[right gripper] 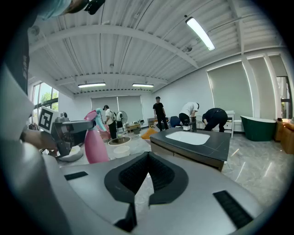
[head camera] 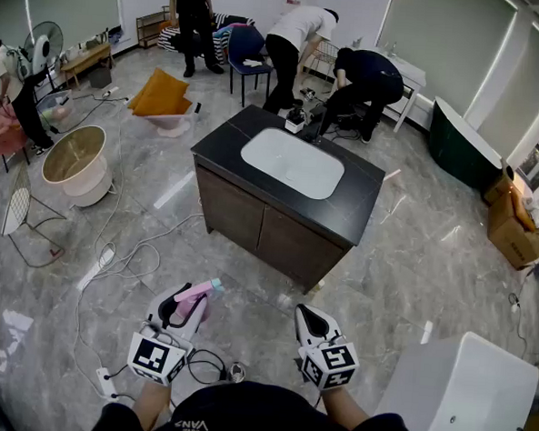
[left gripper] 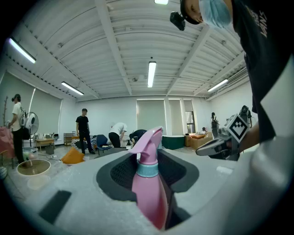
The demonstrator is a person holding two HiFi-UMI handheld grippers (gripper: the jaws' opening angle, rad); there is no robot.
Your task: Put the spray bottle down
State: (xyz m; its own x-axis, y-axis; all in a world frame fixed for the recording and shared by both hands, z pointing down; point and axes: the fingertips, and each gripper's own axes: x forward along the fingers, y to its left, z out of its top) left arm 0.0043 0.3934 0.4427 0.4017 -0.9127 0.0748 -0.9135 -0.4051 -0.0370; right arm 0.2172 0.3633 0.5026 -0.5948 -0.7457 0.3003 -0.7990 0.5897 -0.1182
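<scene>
On the near side of the desk (head camera: 347, 215), well apart from it: holding the pink spray bottle (head camera: 194, 298) in the air over the floor (head camera: 247, 282), roughly upright, pinched round its body by the jaws of the left gripper (head camera: 184, 307). Alongside, the right gripper (head camera: 311, 322), jaws pressed together on nothing.

Judged risks: could slide down through the jaws, being smooth tapered plastic, if loosened before resting on anything. Could topple if landed on the curved rim of the basin (head camera: 291, 162) sunk in the desk, or half over the desk's near edge. Could catch a foot on the cables (head camera: 126, 258) lying left of the desk.

Room: open floor up to the desk's near side. Bare black strips all round the basin. People (head camera: 294, 38) bent close behind the desk's far side, so little room there.
</scene>
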